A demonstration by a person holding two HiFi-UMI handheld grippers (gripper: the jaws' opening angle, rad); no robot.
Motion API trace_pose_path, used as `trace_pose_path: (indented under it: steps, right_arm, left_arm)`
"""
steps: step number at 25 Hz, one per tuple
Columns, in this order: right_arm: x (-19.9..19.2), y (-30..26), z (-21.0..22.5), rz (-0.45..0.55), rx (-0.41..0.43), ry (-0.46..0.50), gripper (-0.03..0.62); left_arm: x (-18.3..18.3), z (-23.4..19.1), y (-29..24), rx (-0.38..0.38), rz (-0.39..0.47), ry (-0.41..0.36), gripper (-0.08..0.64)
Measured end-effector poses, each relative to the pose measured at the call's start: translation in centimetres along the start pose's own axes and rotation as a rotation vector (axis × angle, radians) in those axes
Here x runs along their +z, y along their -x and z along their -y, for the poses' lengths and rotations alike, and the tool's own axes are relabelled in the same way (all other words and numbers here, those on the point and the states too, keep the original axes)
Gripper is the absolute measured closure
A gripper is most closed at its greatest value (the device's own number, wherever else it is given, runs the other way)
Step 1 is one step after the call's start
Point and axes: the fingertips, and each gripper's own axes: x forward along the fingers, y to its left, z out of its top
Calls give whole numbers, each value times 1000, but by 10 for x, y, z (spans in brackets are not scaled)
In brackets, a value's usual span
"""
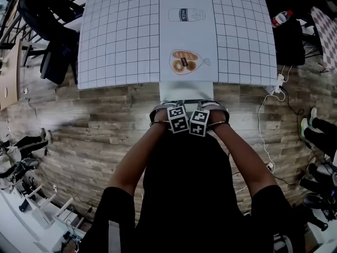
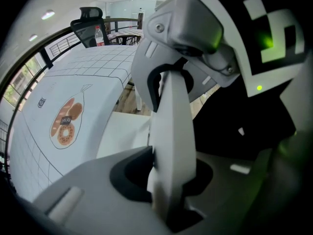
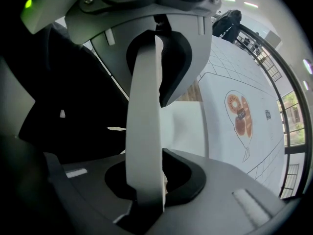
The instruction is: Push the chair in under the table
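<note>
L gripper (image 2: 168, 185) & R gripper (image 3: 144, 180) sit side by side. Our fingers (image 2: 88, 195) on both pinch chair back (image 2: 168, 121); seat (image 1: 187, 91) is partly under desk (image 1: 121, 36).

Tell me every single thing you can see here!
table: one, white with a grey grid, top of the head view
milk picture: one, grey outline, printed on the table's middle strip
bread bag picture: one, brown, printed near the table's near edge
chair: one, white, seat partly under the table's near edge
office chair: one, black, past the table's left side
bottle: one, red cap, right of the table
cable: one, white, on the floor at right
floor: brown-grey wood planks
left gripper: grey, closed on the chair's back
right gripper: grey, closed on the chair's back
arms: two, black sleeves, reaching forward
</note>
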Motion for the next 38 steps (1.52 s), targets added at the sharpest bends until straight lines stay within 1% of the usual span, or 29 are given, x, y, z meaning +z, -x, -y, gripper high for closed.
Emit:
trace_pose_path:
  steps: [7,12,19,25,28,31,32,35,38]
  right_arm:
    - [5,-3,23,0,-7,-13,515]
    - [2,-4,43,-6,-6,-16,515]
    - [1,-6,68,-8,-11,-18,514]
    - [5,-7,85,-8,-12,-28,514]
    - [4,-9,94,-14,-18,-35,514]
    - [4,-13,96,-14,-24,-41,514]
    - [4,-13,97,-13,-25,-41,514]
    - [1,-15,102,-18,-30,-42,514]
    - [-1,-19,105,-23,-38,-44,511]
  left_arm:
    - [-3,-24,2,-7,-3,-11,463]
    - [1,-45,3,7,-1,-21,463]
    - [4,-68,4,-3,5,-5,462]
    - [2,-86,6,-3,6,-17,463]
    - [2,-95,6,5,4,-48,463]
    - [2,-95,6,5,-7,-134,463]
    - [3,-96,6,1,-3,-144,465]
    - [5,-100,4,-2,10,-123,465]
    - [5,-103,2,5,6,-120,465]
